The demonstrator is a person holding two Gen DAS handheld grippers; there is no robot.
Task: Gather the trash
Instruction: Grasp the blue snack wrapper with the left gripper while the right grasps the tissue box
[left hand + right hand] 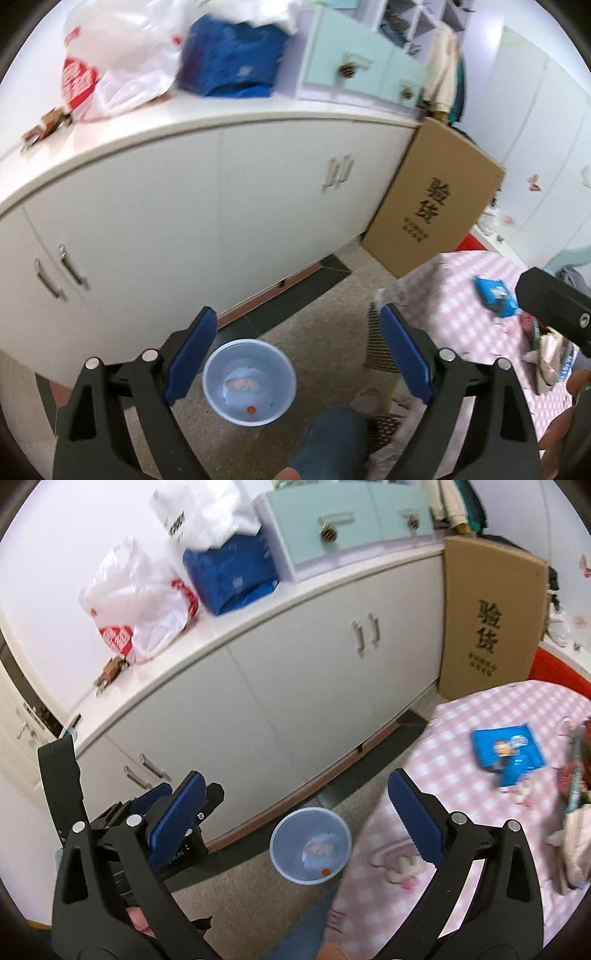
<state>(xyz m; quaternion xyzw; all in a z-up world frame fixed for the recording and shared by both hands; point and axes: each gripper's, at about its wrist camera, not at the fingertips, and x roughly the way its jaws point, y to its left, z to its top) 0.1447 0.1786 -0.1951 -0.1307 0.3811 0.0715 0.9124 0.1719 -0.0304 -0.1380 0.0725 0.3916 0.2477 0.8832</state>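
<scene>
A translucent blue-grey bin (249, 382) stands on the floor with a few scraps at its bottom; it also shows in the right wrist view (311, 845). My left gripper (297, 354) is open and empty above the bin. My right gripper (295, 814) is open and empty, above the bin and the table edge. A blue wrapper (508, 751) lies on the pink checked tablecloth (461, 812), also seen in the left wrist view (495, 295). More wrappers and crumpled tissue (574, 805) lie at the table's right edge.
A white cabinet (184, 206) runs along the wall, with plastic bags (110, 62), a blue bag (232, 55) and a mint drawer box (354, 62) on top. A cardboard box (432, 199) leans at its end. My knee (328, 443) is below.
</scene>
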